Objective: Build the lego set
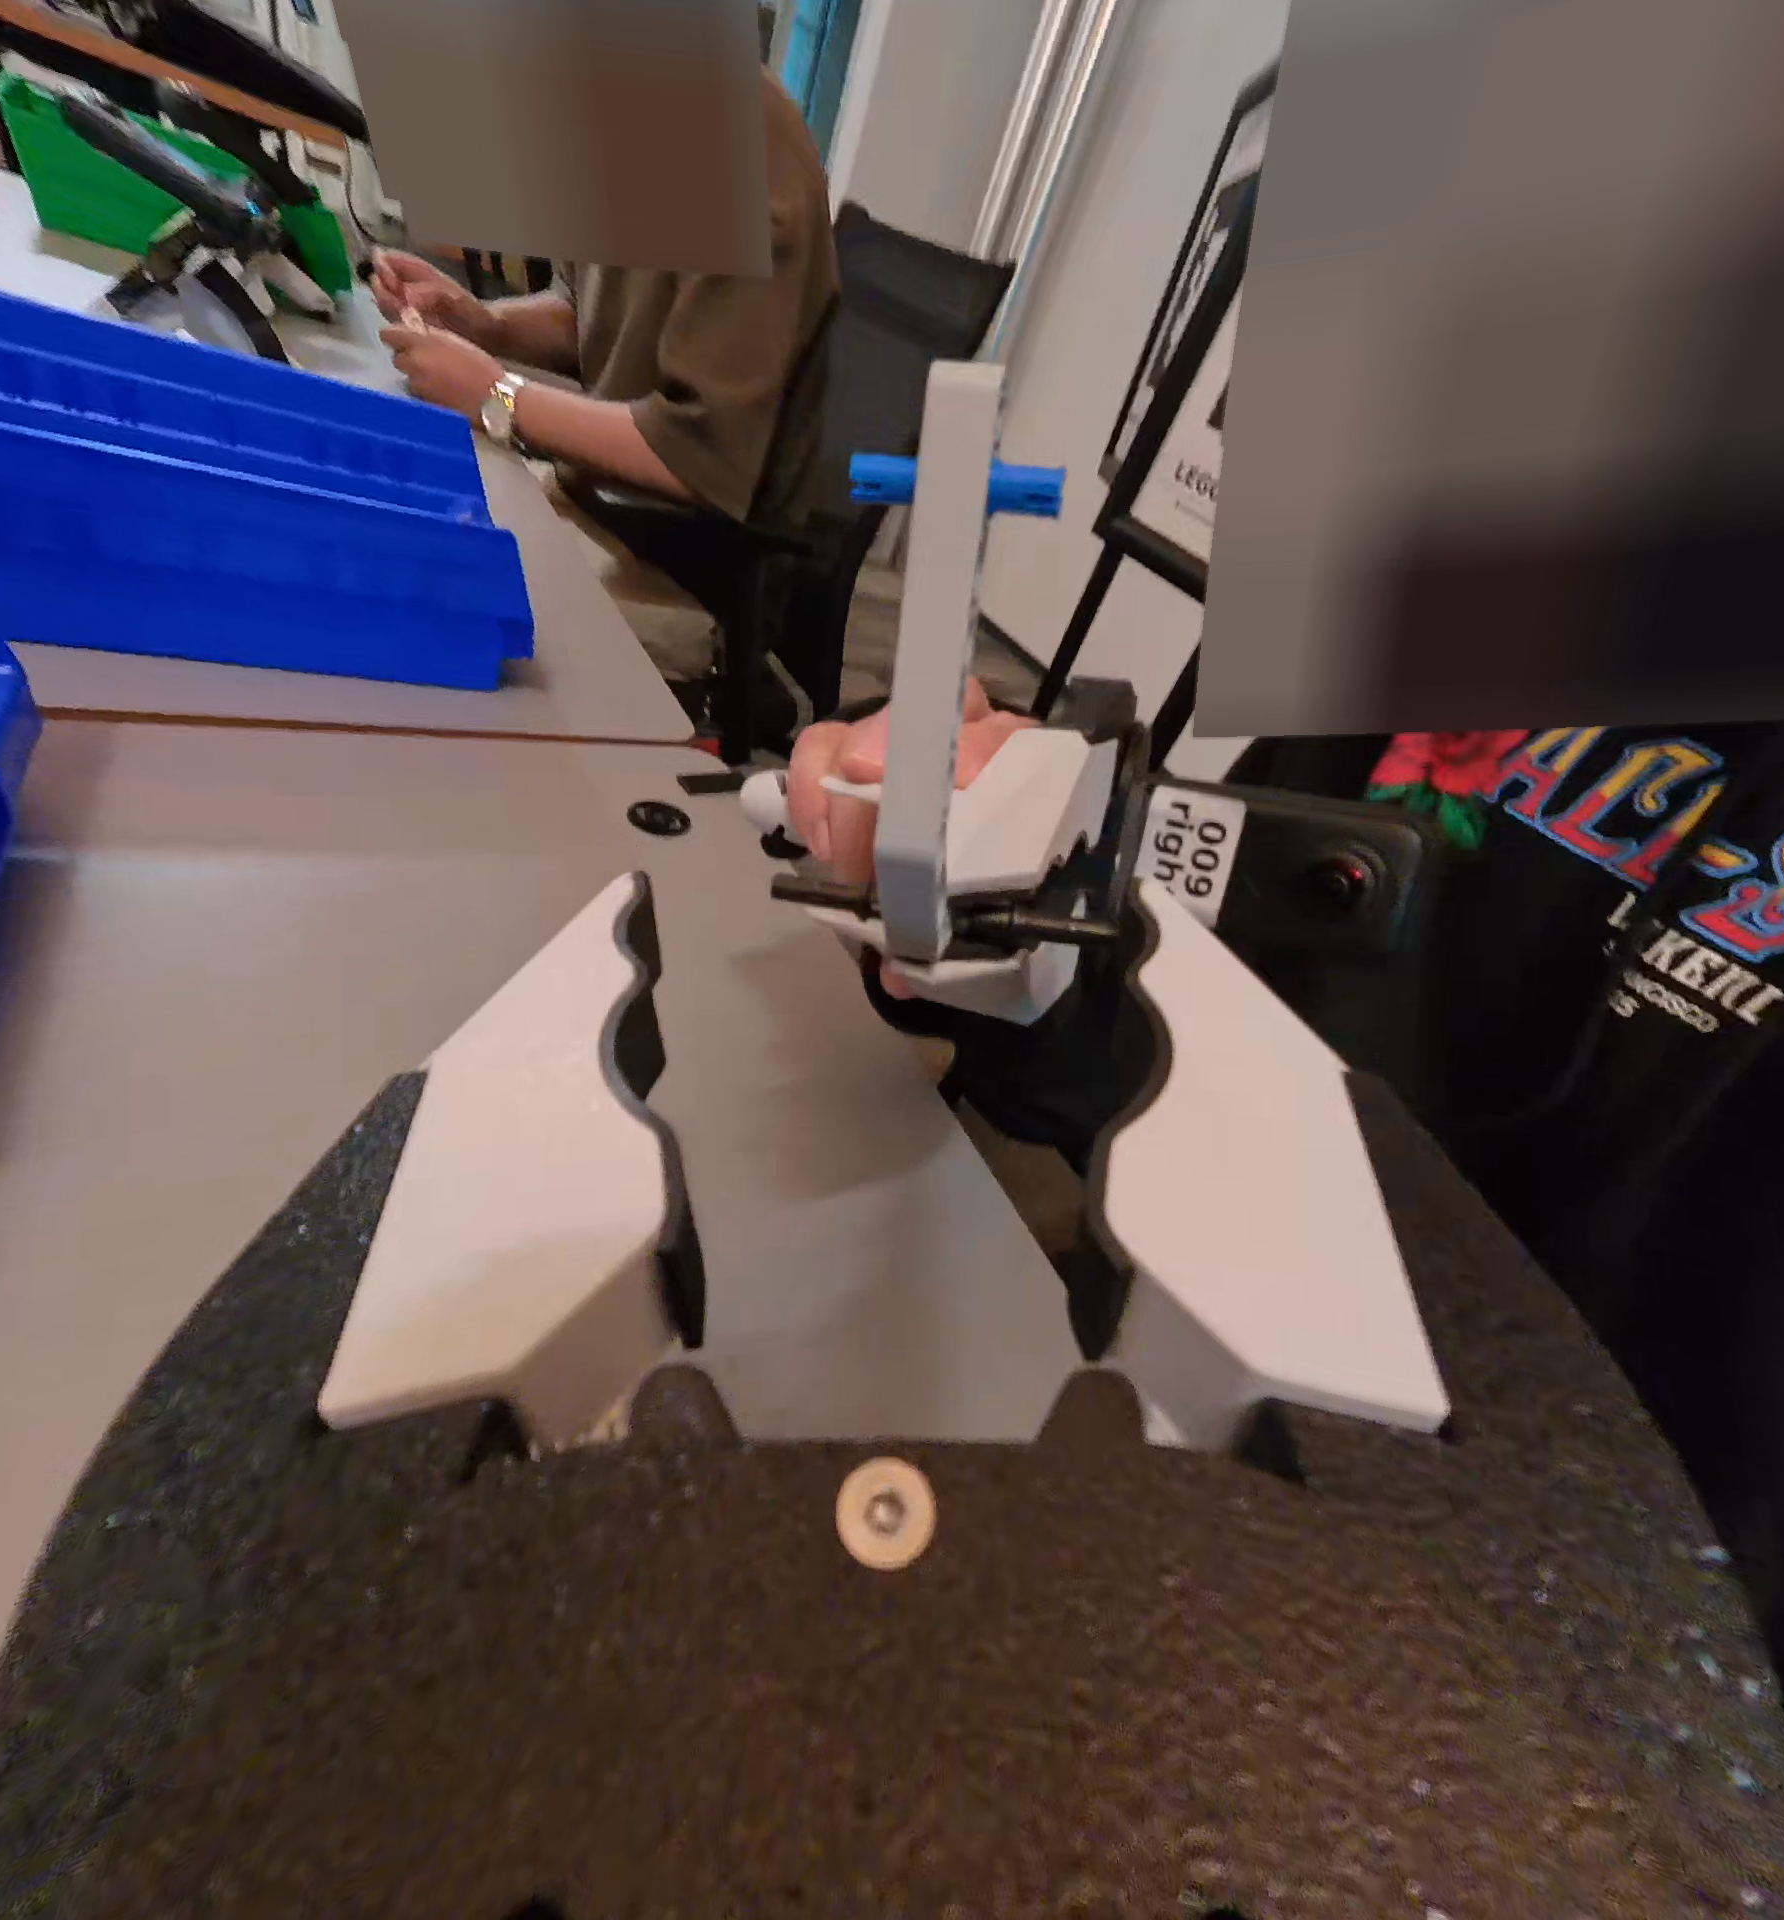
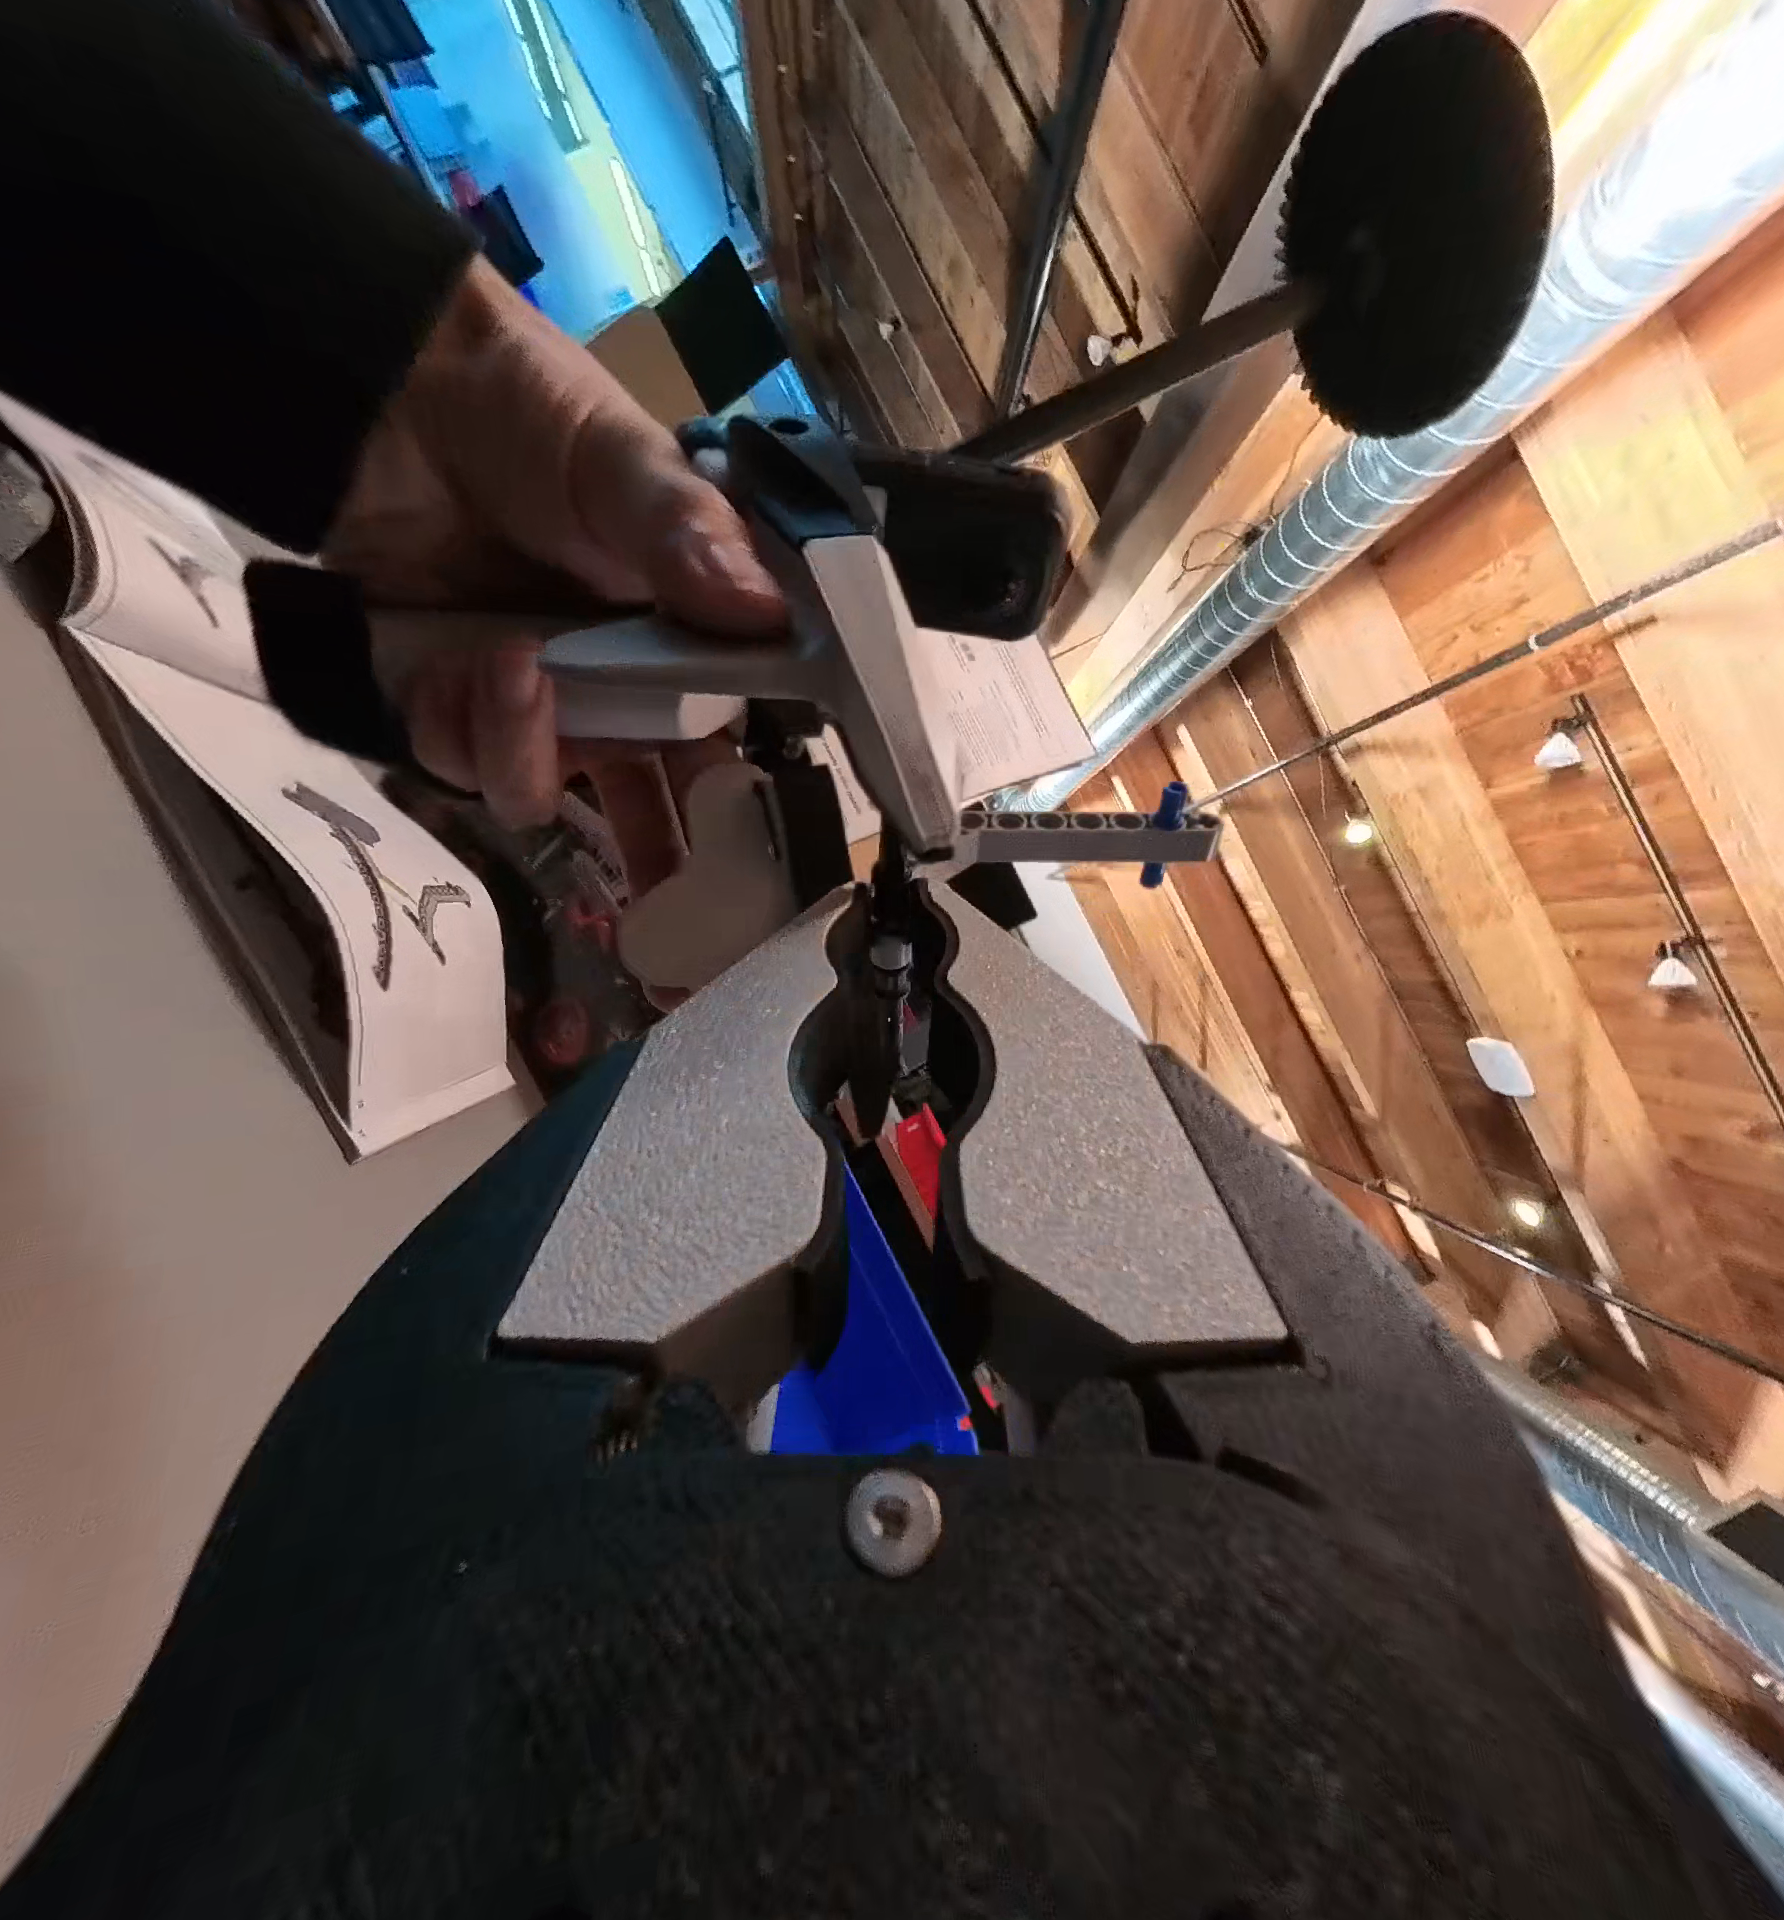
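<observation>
R gripper (image 2: 893,935) clamped on black pin stuck thru bottom of grey beam (image 1: 935,665) w/ blue pin (image 1: 955,485) up top, held upright off table; L gripper (image 1: 893,935) gaping, empty; mid-assembly, next prob L grabs beam to steady it.

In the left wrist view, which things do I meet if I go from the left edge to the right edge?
Blue bins → left gripper, open and empty → grey beam with blue pin → right gripper holding the beam's lower end → black camera.

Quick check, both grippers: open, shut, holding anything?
Left gripper: open, empty.
Right gripper: shut on a black axle carrying the grey beam.
</observation>
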Demonstrator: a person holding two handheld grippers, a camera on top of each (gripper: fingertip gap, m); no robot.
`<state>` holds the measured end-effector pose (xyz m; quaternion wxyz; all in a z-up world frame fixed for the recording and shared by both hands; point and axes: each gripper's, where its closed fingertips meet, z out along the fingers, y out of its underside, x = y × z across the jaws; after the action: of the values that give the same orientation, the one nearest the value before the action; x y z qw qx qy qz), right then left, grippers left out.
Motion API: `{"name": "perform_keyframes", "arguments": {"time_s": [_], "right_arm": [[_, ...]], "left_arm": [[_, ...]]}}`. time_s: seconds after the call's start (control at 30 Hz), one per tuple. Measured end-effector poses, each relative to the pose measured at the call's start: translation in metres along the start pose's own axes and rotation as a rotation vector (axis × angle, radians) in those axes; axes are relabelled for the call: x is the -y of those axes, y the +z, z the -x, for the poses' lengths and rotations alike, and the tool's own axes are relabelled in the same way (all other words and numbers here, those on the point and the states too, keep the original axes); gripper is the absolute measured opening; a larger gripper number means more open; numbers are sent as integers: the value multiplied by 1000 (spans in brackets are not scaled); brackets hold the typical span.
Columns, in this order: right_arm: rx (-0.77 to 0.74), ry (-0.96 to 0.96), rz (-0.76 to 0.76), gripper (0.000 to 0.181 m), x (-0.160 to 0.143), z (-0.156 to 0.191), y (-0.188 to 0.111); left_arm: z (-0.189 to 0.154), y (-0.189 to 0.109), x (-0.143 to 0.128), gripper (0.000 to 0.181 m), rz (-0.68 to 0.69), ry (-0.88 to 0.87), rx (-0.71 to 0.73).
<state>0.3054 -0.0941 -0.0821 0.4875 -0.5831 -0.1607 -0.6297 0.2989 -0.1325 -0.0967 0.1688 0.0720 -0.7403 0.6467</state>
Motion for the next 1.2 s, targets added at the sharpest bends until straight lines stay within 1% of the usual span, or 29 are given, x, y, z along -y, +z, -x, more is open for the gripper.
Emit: {"name": "perform_keyframes", "arguments": {"time_s": [0.13, 0.27, 0.43, 0.5, 0.73, 0.87, 1.0, 1.13, 1.17, 1.2], "right_arm": [[35, -72, 9, 4, 5, 10, 4], [57, -94, 0, 4, 10, 16, 6], [77, -92, -48, 4, 26, 21, 9], [84, -97, -56, 4, 31, 23, 10], [120, -89, -79, 4, 40, 31, 12], [139, -69, -86, 4, 42, 34, 13], [148, -79, -97, 4, 47, 35, 13], [154, -66, -111, 4, 52, 36, 14], [165, -64, -108, 4, 51, 37, 14], [169, -65, -102, 4, 51, 37, 14]], "left_arm": [[-4, -12, -11, 78, 80, -19, 33], [-12, -21, -16, 66, 116, -1, 51], [-26, -28, -21, 67, 127, 31, 1], [-30, -31, -23, 63, 137, 39, -10], [-37, -40, -30, 62, 174, 75, 12], [-37, -43, -27, 62, 154, 109, 46], [-42, -47, -27, 61, 155, 98, 26], [-43, -48, -32, 71, 171, 99, 17], [-42, -49, -32, 68, 175, 98, 20], [-43, -49, -33, 61, 176, 99, 11]]}}
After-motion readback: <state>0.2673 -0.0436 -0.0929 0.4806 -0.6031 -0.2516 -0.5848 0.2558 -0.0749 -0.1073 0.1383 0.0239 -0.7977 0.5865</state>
